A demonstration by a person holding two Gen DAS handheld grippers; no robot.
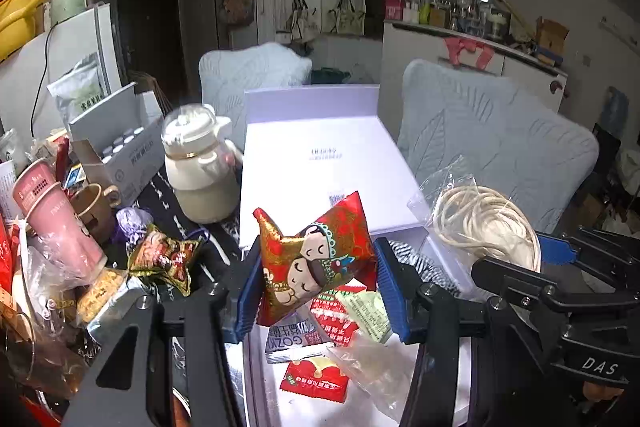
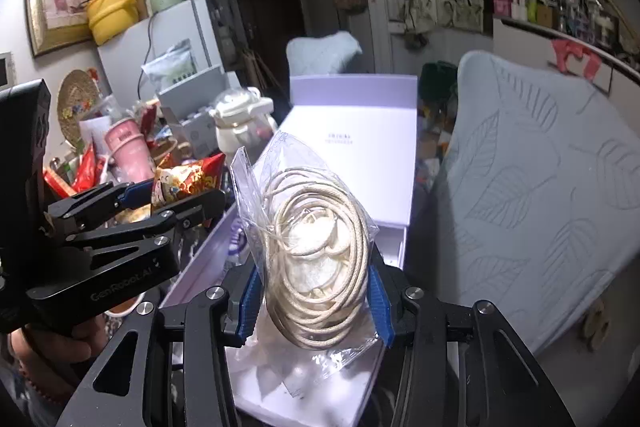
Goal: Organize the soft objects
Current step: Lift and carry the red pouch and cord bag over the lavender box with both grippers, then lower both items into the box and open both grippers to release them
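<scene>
My left gripper (image 1: 316, 287) is shut on a red embroidered pouch (image 1: 316, 259) with two cartoon faces, held above the open white box (image 1: 448, 267). It also shows in the right wrist view (image 2: 184, 183). My right gripper (image 2: 314, 291) is shut on a clear plastic bag of coiled cream cord (image 2: 320, 251), held over the same box (image 2: 200, 259); the bag shows in the left wrist view (image 1: 480, 219) too. Red and green snack packets (image 1: 340, 311) lie inside the box under the pouch.
The box's raised white lid (image 1: 316, 163) stands behind. A cream teapot (image 1: 200, 167), pink cups (image 1: 52, 219), a gold-red sachet (image 1: 164, 259) and a purple pouch (image 1: 132, 223) crowd the table at left. Pale blue padded chair backs (image 1: 500, 147) stand at right.
</scene>
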